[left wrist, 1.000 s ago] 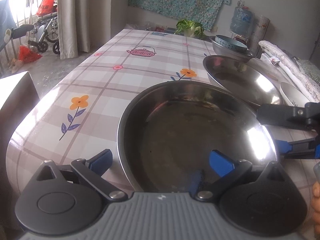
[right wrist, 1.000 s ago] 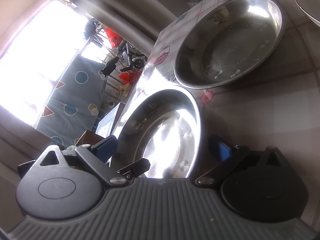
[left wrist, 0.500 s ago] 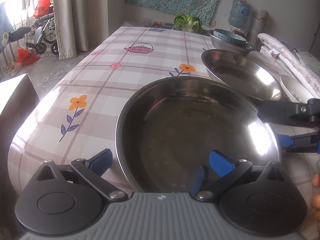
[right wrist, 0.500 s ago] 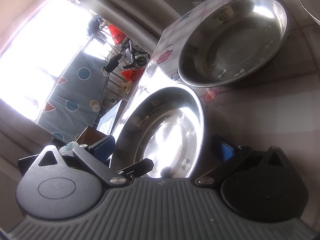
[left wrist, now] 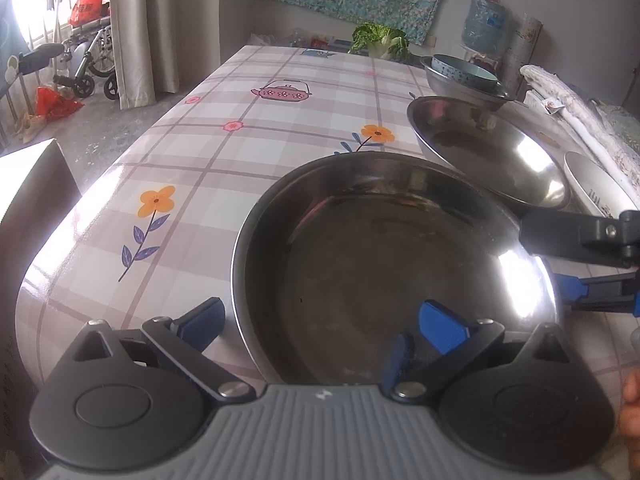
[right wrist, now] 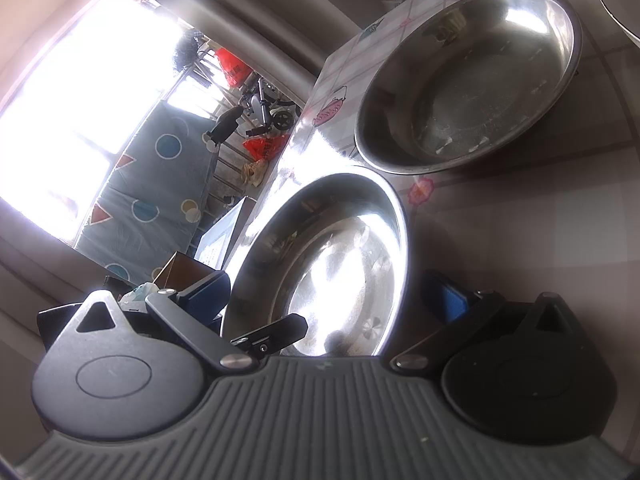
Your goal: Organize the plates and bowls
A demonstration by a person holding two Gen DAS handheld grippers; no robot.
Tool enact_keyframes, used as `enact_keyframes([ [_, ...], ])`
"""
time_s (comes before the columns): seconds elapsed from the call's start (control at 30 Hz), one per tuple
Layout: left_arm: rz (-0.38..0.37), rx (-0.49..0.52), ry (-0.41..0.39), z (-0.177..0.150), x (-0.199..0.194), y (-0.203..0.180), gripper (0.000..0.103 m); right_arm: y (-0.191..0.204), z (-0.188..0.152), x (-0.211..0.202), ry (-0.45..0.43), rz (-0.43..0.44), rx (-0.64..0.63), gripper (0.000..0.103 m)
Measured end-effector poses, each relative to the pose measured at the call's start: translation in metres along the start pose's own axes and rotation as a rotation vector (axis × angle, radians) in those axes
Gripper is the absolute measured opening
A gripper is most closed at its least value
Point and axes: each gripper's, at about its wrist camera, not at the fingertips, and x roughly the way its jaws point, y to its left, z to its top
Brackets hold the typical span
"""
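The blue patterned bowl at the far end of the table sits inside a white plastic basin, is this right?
Not quite. The left wrist view shows the blue patterned bowl sitting inside a steel basin, not a white plastic one. It is at the far end of the table.

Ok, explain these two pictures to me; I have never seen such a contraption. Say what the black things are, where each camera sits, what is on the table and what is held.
There is no robot: a person holds a two-finger clamp in each hand, and each clamp has a camera looking along its fingers. One picture is from the left gripper, the other from the right gripper, which is rolled sideways. On the flowered table lie a near steel dish, a second steel dish, a white plate, a blue bowl and greens. Both grippers are open, straddling the near dish's rim; nothing is clamped yet.
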Motion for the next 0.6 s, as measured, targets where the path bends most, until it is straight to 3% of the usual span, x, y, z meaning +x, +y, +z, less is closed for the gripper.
enact_keyframes([
  [0.6,0.020,0.024,0.015,0.0004,0.0029,-0.0040,0.103,-0.0004,0.0000,-0.0017,-0.007,0.000,-0.008,0.102],
])
